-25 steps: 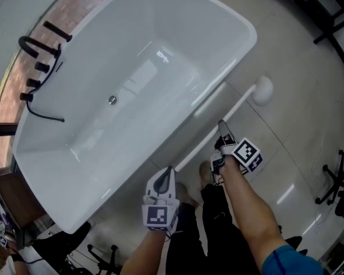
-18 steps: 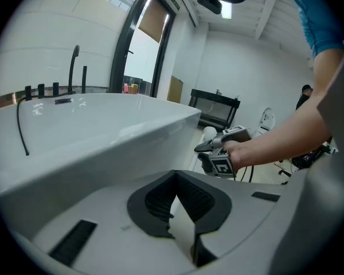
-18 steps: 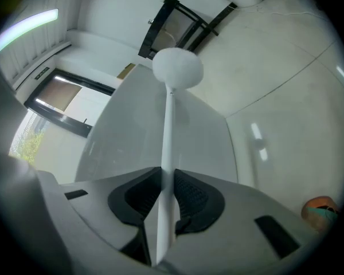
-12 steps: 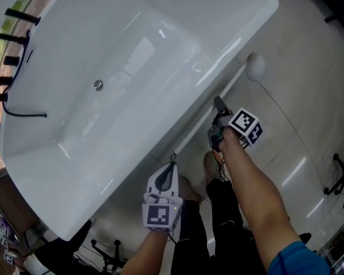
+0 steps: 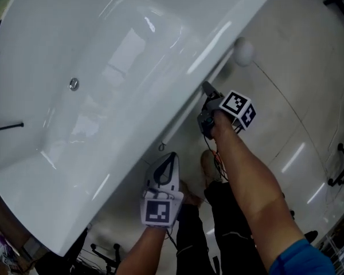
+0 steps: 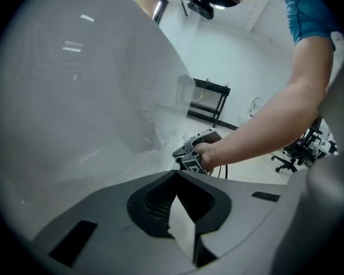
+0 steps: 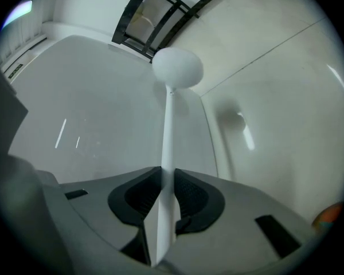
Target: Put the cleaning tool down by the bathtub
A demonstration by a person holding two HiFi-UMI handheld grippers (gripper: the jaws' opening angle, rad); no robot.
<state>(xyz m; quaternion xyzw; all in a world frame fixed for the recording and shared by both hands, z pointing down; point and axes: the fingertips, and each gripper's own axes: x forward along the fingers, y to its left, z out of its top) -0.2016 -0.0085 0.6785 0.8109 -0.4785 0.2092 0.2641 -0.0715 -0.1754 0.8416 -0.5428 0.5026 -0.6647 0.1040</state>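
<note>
My right tool (image 5: 206,89) pinches the scrubber (image 5: 243,51) mid-handle. It lies along the bathtub (image 5: 114,50) outer wall, apparently off the floor (image 5: 286,107), with its long axis running from near me to its round head at the far right. My left tool (image 5: 171,156) has its jaws together at the handle's near end, and I can't tell if it nips it. The put-down goes straight down, right hand leading.

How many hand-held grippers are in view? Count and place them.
2. The left hand-held gripper sits low by the bathtub wall; the right hand-held gripper clamps the cleaning tool farther up.
</note>
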